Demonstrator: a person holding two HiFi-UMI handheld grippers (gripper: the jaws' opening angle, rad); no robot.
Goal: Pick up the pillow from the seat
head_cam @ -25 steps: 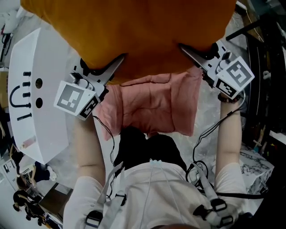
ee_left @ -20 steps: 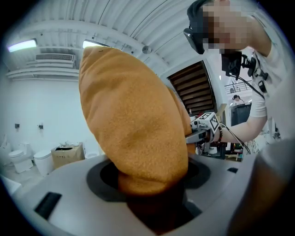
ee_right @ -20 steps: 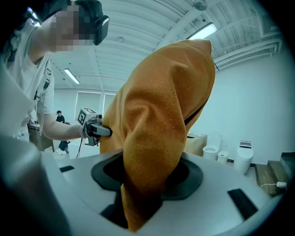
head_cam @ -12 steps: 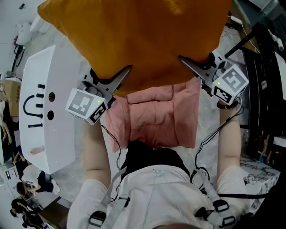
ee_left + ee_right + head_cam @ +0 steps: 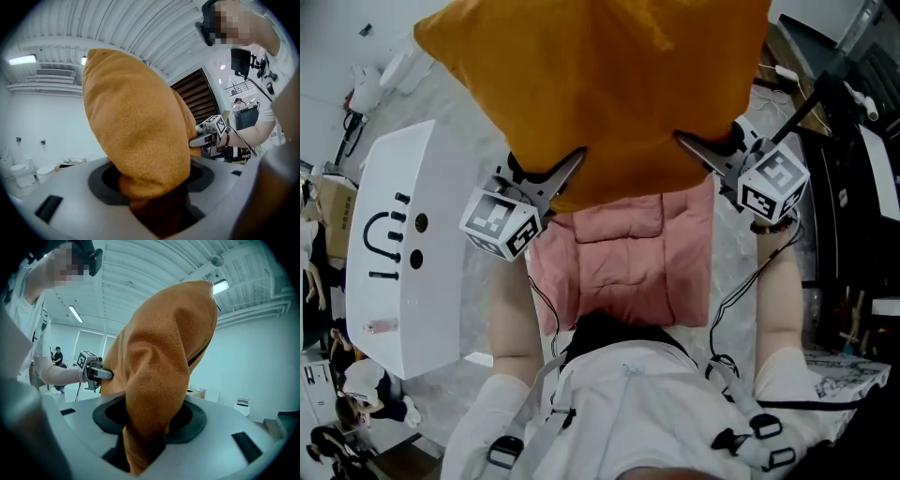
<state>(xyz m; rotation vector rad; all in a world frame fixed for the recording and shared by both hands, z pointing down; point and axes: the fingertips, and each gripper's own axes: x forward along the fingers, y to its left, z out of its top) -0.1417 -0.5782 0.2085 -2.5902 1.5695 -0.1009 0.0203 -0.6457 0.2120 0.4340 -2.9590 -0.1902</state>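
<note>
The orange pillow (image 5: 600,84) hangs in the air above the pink padded seat (image 5: 628,262), held by its lower edge. My left gripper (image 5: 570,161) is shut on its lower left part and my right gripper (image 5: 684,141) on its lower right part. In the left gripper view the pillow (image 5: 136,136) bulges up out of the jaws, and the right gripper (image 5: 197,139) pinches its far side. The right gripper view shows the pillow (image 5: 164,362) folded between that gripper's jaws, with the left gripper (image 5: 105,373) on the other side. The pads themselves are buried in fabric.
A white piece of furniture with black face-like marks (image 5: 403,253) stands left of the seat. Dark racks and stands (image 5: 853,187) line the right side. Cables run along both forearms. White toilets (image 5: 18,171) stand far off by a wall.
The pillow has risen further off the pink seat with both grippers still clamped on it. More of the seat shows below, and the pillow's left corner has come into view.
</note>
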